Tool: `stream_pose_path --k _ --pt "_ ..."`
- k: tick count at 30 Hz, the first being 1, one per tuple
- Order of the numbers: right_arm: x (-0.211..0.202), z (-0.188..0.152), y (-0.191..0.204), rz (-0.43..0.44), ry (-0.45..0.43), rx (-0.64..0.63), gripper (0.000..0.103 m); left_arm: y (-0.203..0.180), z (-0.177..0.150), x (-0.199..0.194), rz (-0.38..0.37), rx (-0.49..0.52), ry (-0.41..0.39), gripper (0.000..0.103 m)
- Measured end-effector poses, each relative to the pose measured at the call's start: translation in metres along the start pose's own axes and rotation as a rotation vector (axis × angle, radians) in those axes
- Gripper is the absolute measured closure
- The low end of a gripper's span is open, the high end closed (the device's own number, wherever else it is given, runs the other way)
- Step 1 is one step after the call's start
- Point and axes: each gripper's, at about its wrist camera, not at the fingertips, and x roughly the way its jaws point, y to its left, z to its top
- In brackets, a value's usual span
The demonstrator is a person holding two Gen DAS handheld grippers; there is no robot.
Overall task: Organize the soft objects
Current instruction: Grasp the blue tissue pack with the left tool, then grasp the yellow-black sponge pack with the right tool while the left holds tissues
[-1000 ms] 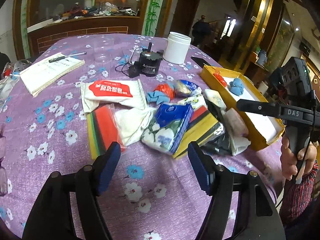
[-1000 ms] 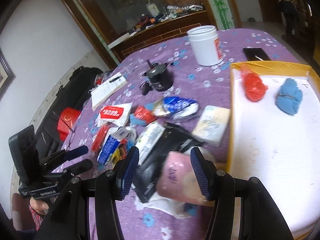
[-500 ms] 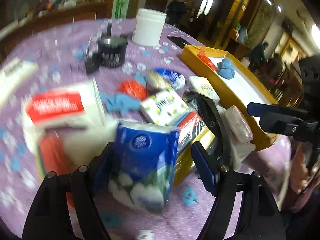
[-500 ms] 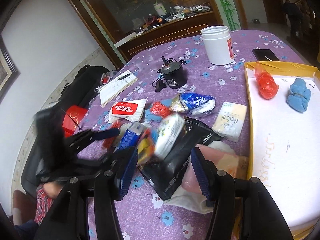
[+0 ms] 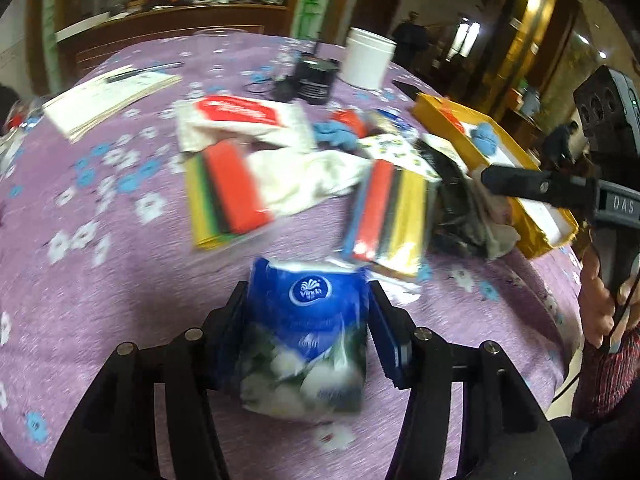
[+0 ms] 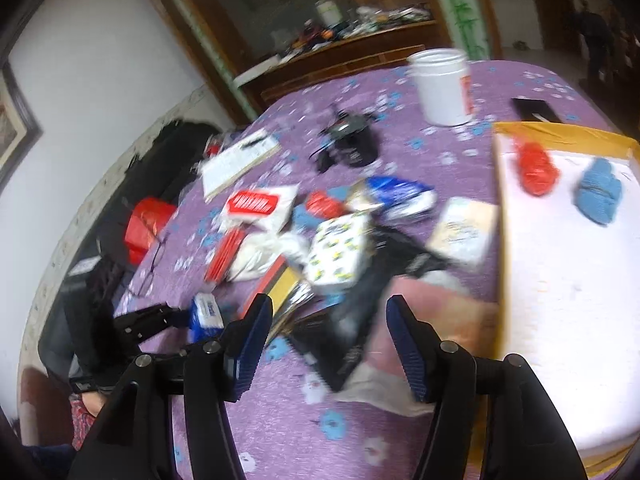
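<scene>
A round surface (image 5: 100, 264) covered in a purple cloth with blue and white flowers fills the foreground. Behind it stands a dark wooden cabinet (image 5: 176, 28) with a cluttered top, beside a green bamboo-patterned pillar (image 5: 310, 0). A white wall (image 6: 100, 72) carries a framed picture (image 6: 14, 120). Warm lamps glow off golden panelling (image 5: 536, 20).

Glossy plastic tissue pack (image 5: 308, 320); matt cloth tablecloth (image 5: 120, 280); yellow cardboard tray (image 5: 532, 236).

The left claw (image 5: 306, 320) has closed on the blue tissue pack (image 5: 306, 336).
</scene>
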Motion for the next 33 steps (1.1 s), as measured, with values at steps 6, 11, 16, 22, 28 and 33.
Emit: stream_pose_path --k 6,11,16,22,28,33 --pt "0.039 0.004 0.037 -0.015 0.111 0.000 0.040 0.013 -0.003 -0.009 0.054 -0.018 -0.037 0.048" --pt "0.058 -0.003 0.045 -0.088 0.161 0.070 0.035 0.016 -0.005 -0.006 0.073 -0.025 -0.033 0.048" --pt "0.081 0.002 0.067 -0.200 0.193 0.027 0.033 0.013 -0.011 -0.008 0.095 -0.027 -0.015 0.046" --pt "0.106 0.001 0.085 -0.350 0.162 -0.097 0.045 0.012 -0.016 -0.006 0.100 -0.017 -0.009 0.044" --pt "0.072 -0.001 0.077 -0.250 0.089 -0.117 0.076 0.010 -0.017 -0.004 0.092 -0.019 -0.023 0.081" --pt "0.052 -0.002 0.071 -0.179 0.033 -0.108 0.077 0.004 -0.015 -0.006 0.065 -0.014 -0.032 0.082"
